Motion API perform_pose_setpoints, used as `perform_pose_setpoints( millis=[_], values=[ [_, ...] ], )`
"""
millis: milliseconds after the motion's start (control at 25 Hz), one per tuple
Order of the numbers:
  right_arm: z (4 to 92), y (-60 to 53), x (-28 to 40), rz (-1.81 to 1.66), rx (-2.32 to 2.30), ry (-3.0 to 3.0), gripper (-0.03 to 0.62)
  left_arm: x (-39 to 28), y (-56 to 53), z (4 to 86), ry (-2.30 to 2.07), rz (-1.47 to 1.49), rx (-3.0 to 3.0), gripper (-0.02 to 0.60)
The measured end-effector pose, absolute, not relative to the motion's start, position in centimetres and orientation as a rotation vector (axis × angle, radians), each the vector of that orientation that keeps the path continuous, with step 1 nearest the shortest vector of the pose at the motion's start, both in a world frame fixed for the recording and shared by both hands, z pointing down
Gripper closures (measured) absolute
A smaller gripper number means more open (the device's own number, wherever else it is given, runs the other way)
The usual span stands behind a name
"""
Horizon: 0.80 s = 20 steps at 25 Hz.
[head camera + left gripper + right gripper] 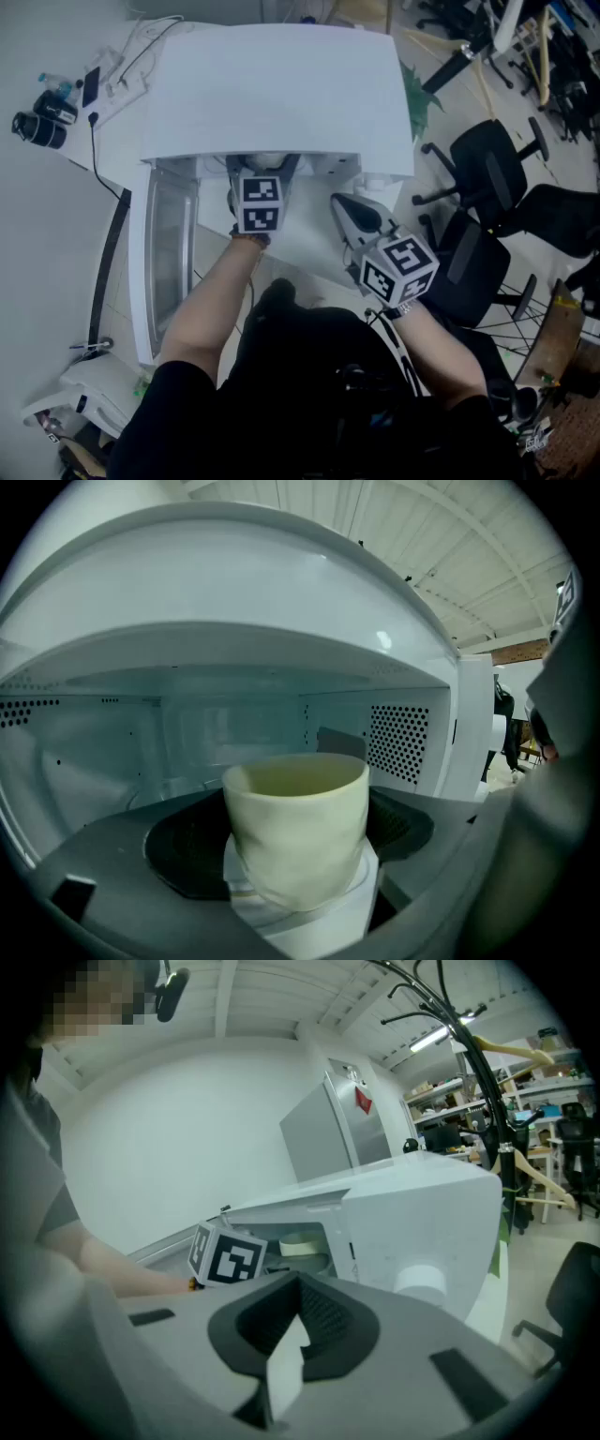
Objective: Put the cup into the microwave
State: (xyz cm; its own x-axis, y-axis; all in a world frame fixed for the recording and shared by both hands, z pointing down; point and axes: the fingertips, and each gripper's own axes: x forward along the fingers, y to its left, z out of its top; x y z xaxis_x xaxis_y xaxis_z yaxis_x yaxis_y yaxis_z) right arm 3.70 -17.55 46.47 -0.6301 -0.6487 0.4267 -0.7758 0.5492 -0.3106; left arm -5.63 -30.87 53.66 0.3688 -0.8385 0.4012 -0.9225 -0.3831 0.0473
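Presently: cup [298,827], pale cream, plain, upright, its wall slightly creased, was pinched by the left gripper [302,907] at the open microwave's [234,583] mouth. Right gripper [286,1363] was pressed together, empty.

A lab or workshop rather than a home kitchen: the microwave [272,89] sits on a white table [112,141] with cables [141,52] at its far left corner. Black office chairs [487,169] stand alongside, and stocked shelves [553,1072] stand under a strip light [436,1040].

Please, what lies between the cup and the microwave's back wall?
Nothing: the left gripper view shows bare cavity from the cup to the microwave's back wall.
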Motion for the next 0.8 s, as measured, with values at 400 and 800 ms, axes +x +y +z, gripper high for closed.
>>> perform_pose_setpoints(
  millis=[400, 800],
  values=[
    [46.6, -19.1, 4.3, 0.711, 1.23, -2.516, 0.577, -5.2, -32.6, 54.5, -1.56, 0.484, 2.381, 0.155],
    [46.7, -19.7, 4.6, 0.723, 1.254, -2.517, 0.577, -5.1, -33.2, 54.7, -1.554, 0.483, 2.393, 0.164]
  ],
)
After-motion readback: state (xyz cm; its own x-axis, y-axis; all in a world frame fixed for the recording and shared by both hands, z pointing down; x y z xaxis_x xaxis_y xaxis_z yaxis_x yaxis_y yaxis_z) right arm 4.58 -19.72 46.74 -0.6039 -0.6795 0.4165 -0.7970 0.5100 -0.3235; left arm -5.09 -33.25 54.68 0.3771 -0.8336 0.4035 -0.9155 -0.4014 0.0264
